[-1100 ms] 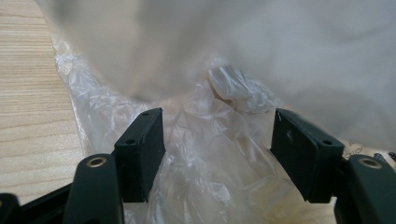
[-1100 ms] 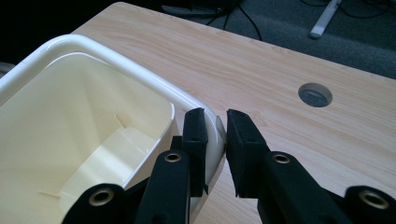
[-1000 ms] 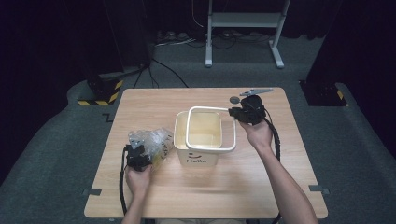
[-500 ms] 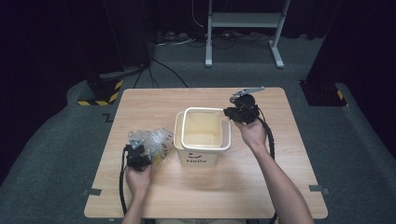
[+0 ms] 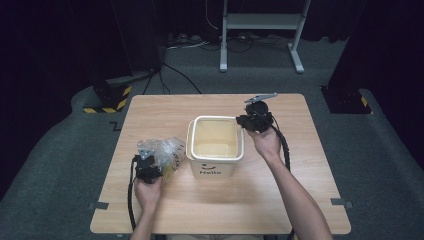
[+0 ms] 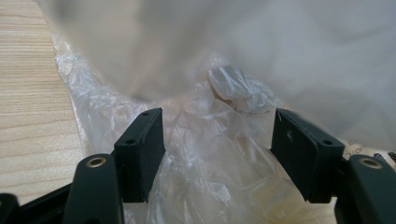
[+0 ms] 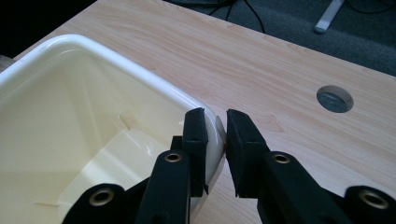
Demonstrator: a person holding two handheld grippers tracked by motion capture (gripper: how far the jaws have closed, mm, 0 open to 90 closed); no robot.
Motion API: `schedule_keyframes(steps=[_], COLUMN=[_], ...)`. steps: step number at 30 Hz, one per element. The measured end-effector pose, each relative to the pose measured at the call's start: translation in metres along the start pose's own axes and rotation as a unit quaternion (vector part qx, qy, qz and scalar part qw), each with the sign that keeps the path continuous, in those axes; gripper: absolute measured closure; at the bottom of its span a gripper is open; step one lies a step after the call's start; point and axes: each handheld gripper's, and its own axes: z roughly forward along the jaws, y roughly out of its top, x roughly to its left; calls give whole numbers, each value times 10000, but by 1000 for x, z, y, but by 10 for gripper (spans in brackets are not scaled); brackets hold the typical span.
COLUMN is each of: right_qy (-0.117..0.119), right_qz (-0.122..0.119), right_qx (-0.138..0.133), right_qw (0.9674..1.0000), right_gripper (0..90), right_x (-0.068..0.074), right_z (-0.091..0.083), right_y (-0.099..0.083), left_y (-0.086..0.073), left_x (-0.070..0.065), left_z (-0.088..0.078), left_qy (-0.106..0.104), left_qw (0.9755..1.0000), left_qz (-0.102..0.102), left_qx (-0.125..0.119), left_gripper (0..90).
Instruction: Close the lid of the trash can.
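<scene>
Jaws of the right gripper [image 7: 215, 140] pinch the rim of the cream bin [image 5: 215, 150] at mid-table; the left gripper [image 6: 217, 149] stands spread around a crumpled plastic bag [image 6: 210, 154] beside it.

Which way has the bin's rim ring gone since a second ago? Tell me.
Yes: the ring, earlier skewed toward the right gripper, now sits square on the bin.
</scene>
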Motion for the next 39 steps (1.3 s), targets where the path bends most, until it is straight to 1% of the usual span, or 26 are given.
schedule_keyframes(steps=[7,14,24,35,37,39], right_qy=[-1,-13,-91,-51,-50,-49], right_qz=[-9,-69,-139,-152,-189,-176], right_qx=[29,66,46,37,37,51], right_qw=[10000,10000,9999,9999,9998,9998], right_gripper=[785,785,786,785,785,785], right_x=[2,6,10,13,14,15], right_z=[5,10,13,15,17,20], right_y=[0,1,3,4,4,3], left_y=[0,0,0,0,0,0], left_x=[0,0,0,-1,-1,0], left_z=[0,0,0,0,1,0], left_qy=[-4,-7,-2,7,-9,-20], left_qw=[10000,10000,10000,10000,10000,10000], left_qz=[-4,-8,14,12,24,11], left_qx=[1,-2,8,19,26,19], left_gripper=[347,347,347,347,347,347])
